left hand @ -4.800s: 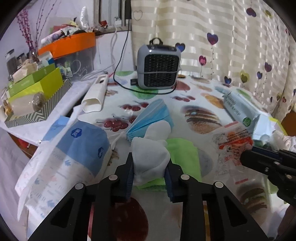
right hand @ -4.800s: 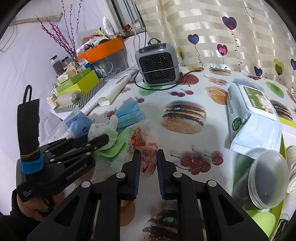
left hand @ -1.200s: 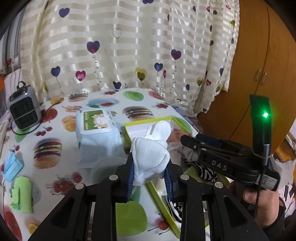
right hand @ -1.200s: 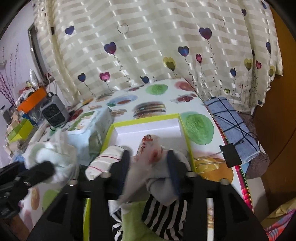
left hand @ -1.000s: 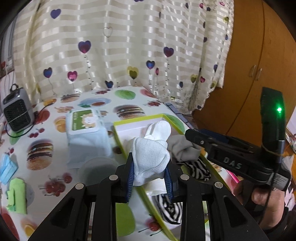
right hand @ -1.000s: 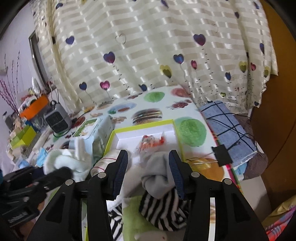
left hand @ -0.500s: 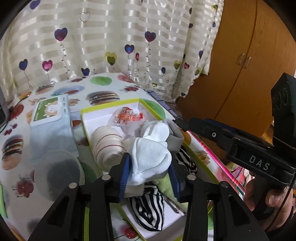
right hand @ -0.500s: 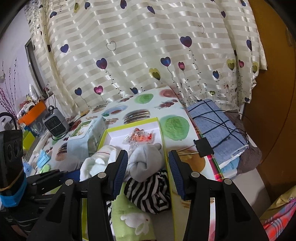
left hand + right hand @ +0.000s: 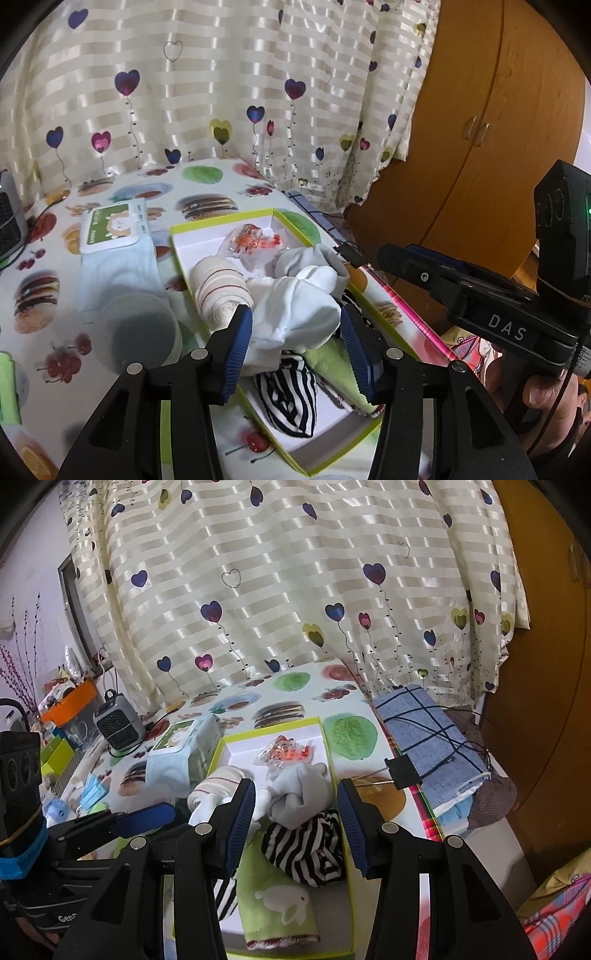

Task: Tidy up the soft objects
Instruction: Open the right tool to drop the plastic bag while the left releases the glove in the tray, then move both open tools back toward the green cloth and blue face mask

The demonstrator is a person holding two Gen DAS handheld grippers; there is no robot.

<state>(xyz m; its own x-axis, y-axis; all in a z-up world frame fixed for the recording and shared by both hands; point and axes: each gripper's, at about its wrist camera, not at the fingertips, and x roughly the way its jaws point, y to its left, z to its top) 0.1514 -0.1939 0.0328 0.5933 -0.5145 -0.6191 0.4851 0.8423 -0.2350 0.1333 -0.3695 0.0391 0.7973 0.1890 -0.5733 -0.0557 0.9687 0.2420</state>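
The table, under a cloth printed with burgers and fruit, carries a shallow yellow-rimmed box that serves as the reference for everything here. Behind the box hangs a cream striped curtain with heart balloons, and to the box's right stands a wooden wardrobe. Left of the box lies a pale blue wipes pack, with a round translucent lid in front of the pack. To the right of the box, in the right wrist view, a blue checked cloth lies at the table edge with a black binder clip just beside the box rim. Inside the box, at its near end, a green towel with a white rabbit lies flat, and a black-and-white striped sock rests on it. Toward the middle of the box sit a grey sock bundle, a cream roll with red stripes and a white sock bundle. At the far end of the box lies a clear packet with orange print. The left gripper hangs over the box with its jaws spread wide on either side of the white sock bundle, not clamping it. The right gripper also stands wide apart above the box, holding nothing.
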